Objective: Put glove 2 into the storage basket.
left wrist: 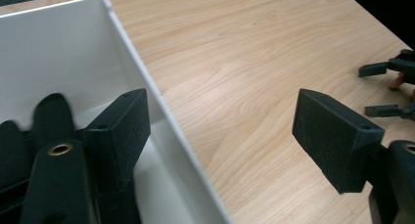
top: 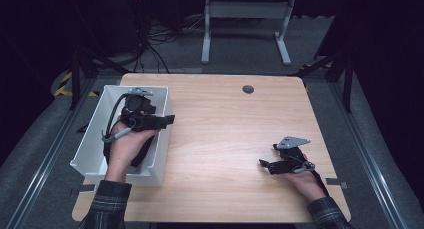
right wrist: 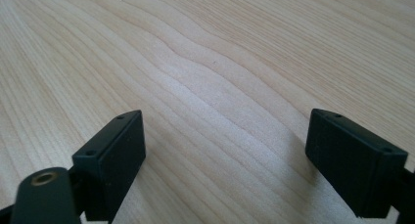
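Note:
A white plastic bin stands on the left part of the wooden table. My left gripper hovers over the bin's right wall, pointing right, with the hand above the bin's inside. In the left gripper view its jaws stand wide apart, and the bin's wall runs beneath the left gripper with nothing touching the pads. My right gripper rests low near the table's right front, pointing left. In its own view the right gripper is open over bare wood. The hand hides what lies in the bin.
A round dark grommet sits near the table's far edge. Behind the table a white desk frame and loose cables stand on the grey floor. Bare wood stretches between the two grippers.

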Demonstrator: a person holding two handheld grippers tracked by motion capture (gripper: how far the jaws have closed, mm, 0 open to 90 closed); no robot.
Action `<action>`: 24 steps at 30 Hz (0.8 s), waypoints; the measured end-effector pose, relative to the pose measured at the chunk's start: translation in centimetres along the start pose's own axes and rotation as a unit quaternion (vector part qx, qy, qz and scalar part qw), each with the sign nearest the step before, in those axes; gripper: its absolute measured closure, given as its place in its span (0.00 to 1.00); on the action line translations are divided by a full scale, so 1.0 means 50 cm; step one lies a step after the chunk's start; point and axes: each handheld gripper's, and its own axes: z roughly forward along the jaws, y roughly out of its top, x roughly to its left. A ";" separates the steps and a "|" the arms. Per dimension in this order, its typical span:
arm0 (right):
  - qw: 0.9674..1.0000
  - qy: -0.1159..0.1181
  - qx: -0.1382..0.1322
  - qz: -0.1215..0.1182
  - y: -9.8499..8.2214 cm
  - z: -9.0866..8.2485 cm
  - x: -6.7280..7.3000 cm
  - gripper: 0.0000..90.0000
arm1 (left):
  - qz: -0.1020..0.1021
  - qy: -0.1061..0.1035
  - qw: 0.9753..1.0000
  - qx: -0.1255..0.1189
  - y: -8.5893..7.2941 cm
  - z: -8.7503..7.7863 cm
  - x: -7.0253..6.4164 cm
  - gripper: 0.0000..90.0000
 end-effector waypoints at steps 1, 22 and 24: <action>1.000 0.000 0.000 0.000 0.000 0.000 0.000 0.17 | 0.003 -0.002 1.000 0.002 0.001 0.003 -0.005 0.25; 1.000 0.000 0.000 0.000 0.000 0.000 0.000 0.17 | 0.061 -0.051 0.997 0.009 -0.002 0.093 -0.156 0.22; 1.000 0.000 -0.001 0.000 0.000 0.000 0.000 0.17 | 0.066 -0.054 0.996 0.012 -0.007 0.103 -0.169 0.21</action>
